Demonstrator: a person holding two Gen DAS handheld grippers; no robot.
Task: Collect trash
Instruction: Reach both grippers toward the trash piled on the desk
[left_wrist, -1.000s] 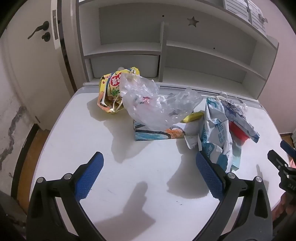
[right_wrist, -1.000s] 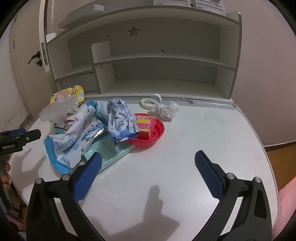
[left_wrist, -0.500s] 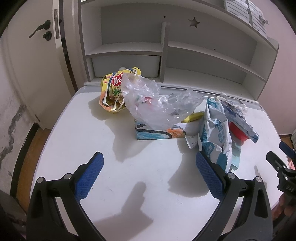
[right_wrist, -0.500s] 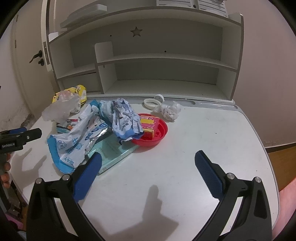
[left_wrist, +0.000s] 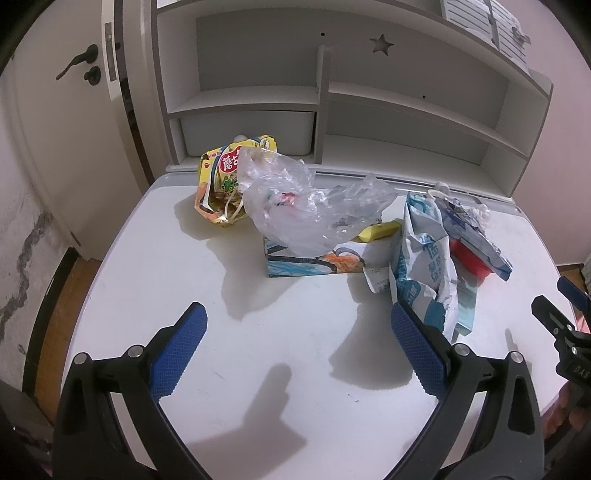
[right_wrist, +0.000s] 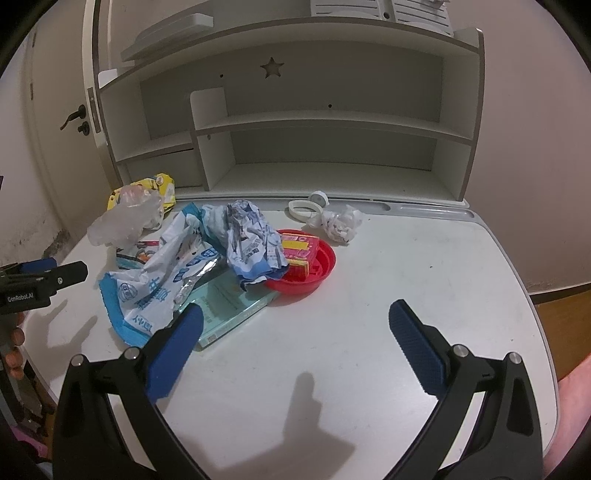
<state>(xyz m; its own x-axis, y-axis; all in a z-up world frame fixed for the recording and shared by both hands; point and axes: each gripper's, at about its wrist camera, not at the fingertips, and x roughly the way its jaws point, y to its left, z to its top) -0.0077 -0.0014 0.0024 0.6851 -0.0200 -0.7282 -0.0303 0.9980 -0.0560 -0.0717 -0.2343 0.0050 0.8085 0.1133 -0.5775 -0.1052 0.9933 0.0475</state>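
two hand-held grippers — left hand-held gripper (left_wrist: 298, 349), right hand-held gripper (right_wrist: 295, 336) — gape wide, empty, above the white desk (right_wrist: 424, 280) strewn with wrappers (right_wrist: 159, 280).

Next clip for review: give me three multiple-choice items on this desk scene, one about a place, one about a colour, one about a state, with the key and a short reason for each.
1. Where does the clear plastic bag lie?
A. on the tissue box
B. on a shelf
C. in the bowl

2. What colour is the bowl?
A. green
B. red
C. white

3. How do the fingers of the right gripper stand?
A. shut on a wrapper
B. shut on nothing
C. spread wide with nothing between them

Key:
1 A, the bag is draped over the top of the box in the left wrist view.
2 B, its rim shows red beside the blue-and-white wrapper.
3 C, only bare desk shows between the two blue pads.
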